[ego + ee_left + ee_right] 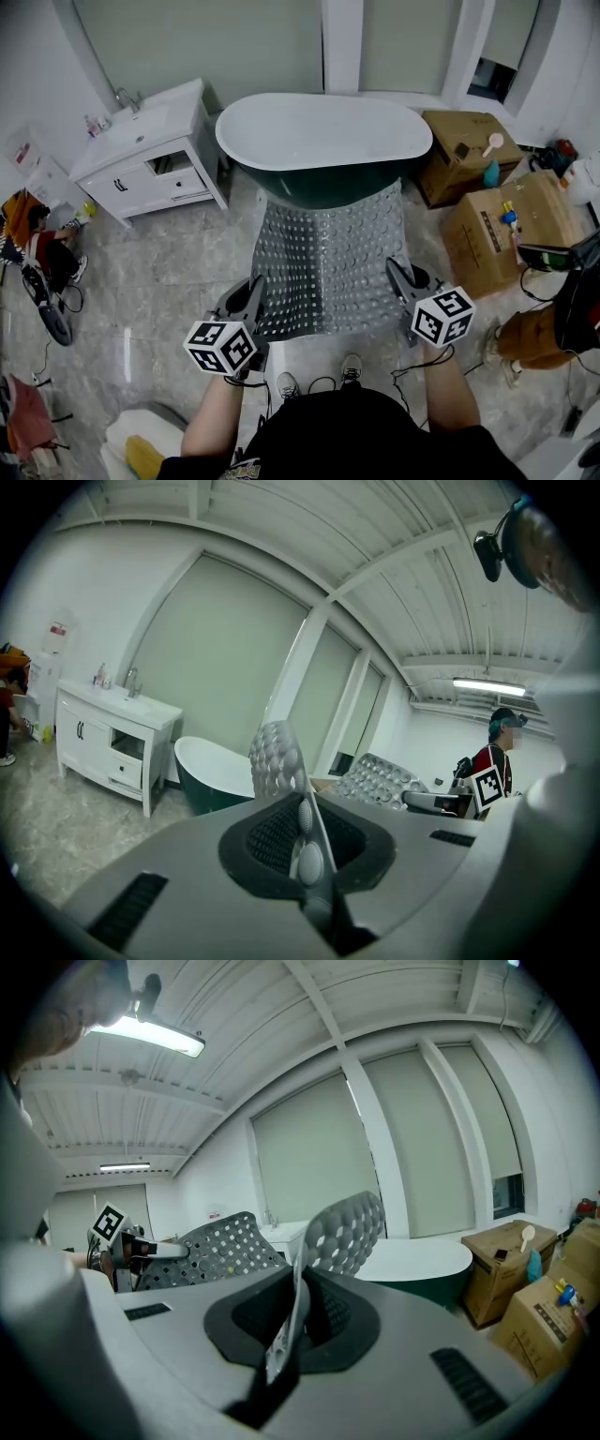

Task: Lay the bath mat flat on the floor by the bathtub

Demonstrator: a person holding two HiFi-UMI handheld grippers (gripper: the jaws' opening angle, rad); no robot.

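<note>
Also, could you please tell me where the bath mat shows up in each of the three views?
Head view: the bath mat fills the centre, just below the bathtub.
Left gripper view: the bath mat is at centre, edge-on, with its far corner to the right.
Right gripper view: the bath mat is at centre, with its far corner to the left.
Shared landmark: the bathtub, beyond the mat in every view.

Left gripper [251, 294] clamped, right gripper [399, 277] clamped

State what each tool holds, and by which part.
Both hold the bath mat: left tool pinches its near left corner, right tool its near right corner.
</note>
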